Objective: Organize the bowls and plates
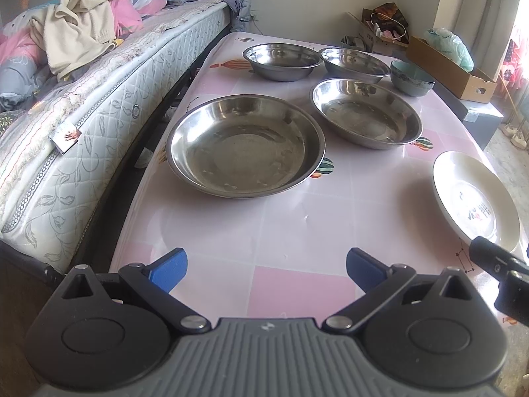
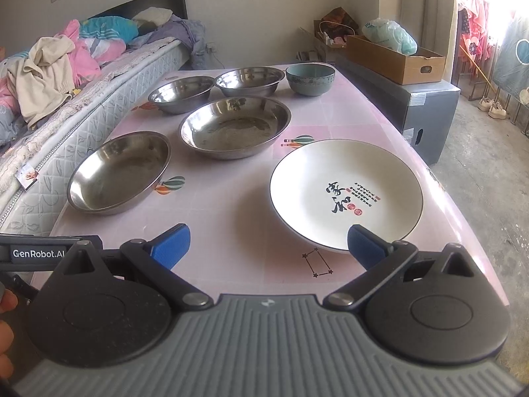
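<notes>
On the pink checked table (image 1: pixel 281 231) stand two wide steel plates, a near one (image 1: pixel 244 145) (image 2: pixel 119 172) and a farther one (image 1: pixel 367 112) (image 2: pixel 234 125). Behind them are two steel bowls (image 1: pixel 282 61) (image 1: pixel 353 64) (image 2: pixel 180 92) (image 2: pixel 249 81) and a teal ceramic bowl (image 1: pixel 411 77) (image 2: pixel 310 79). A white plate with calligraphy (image 2: pixel 345 195) (image 1: pixel 476 198) lies at the near right. My left gripper (image 1: pixel 266 269) is open and empty, short of the near steel plate. My right gripper (image 2: pixel 267 246) is open and empty, its right finger over the white plate's near rim.
A bed with a mattress (image 1: pixel 82 139) and heaped clothes (image 1: pixel 76 33) runs along the table's left side. A cardboard box (image 2: pixel 396 58) sits on a dark cabinet (image 2: pixel 426 112) to the right. The table's right edge drops to a concrete floor (image 2: pixel 479 172).
</notes>
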Action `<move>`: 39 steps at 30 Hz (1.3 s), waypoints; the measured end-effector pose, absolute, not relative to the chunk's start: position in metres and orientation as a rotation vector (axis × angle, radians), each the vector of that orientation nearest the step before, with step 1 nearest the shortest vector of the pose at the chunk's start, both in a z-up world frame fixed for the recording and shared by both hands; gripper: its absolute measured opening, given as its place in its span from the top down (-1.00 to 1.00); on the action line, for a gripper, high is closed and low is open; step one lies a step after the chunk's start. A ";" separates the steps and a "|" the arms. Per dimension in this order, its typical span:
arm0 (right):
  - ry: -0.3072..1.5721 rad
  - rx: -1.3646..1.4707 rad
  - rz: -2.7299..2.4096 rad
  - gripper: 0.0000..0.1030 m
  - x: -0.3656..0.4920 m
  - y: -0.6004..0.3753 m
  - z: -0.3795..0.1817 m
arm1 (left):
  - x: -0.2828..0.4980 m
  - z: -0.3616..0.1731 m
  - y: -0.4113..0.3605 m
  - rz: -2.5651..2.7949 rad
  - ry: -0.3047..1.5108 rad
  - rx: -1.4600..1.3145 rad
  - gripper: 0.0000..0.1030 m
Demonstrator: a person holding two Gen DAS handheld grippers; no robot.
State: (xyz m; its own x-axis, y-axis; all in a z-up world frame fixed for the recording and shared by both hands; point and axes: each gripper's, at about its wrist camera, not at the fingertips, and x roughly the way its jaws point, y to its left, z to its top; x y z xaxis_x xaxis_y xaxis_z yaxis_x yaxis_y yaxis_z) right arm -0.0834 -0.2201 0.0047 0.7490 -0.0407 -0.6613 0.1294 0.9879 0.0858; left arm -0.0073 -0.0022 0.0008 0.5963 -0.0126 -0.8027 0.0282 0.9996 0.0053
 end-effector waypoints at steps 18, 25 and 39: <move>0.751 0.138 -0.105 -0.98 -0.081 -0.223 0.001 | -0.007 -0.008 -0.010 -0.076 0.970 0.008 -0.99; 0.758 0.140 -0.107 -0.98 -0.082 -0.225 0.001 | -0.006 -0.012 -0.015 -0.103 0.988 0.011 -0.99; 0.784 0.150 -0.110 -0.98 -0.082 -0.229 -0.002 | -0.006 -0.018 -0.019 -0.132 1.018 0.013 -0.99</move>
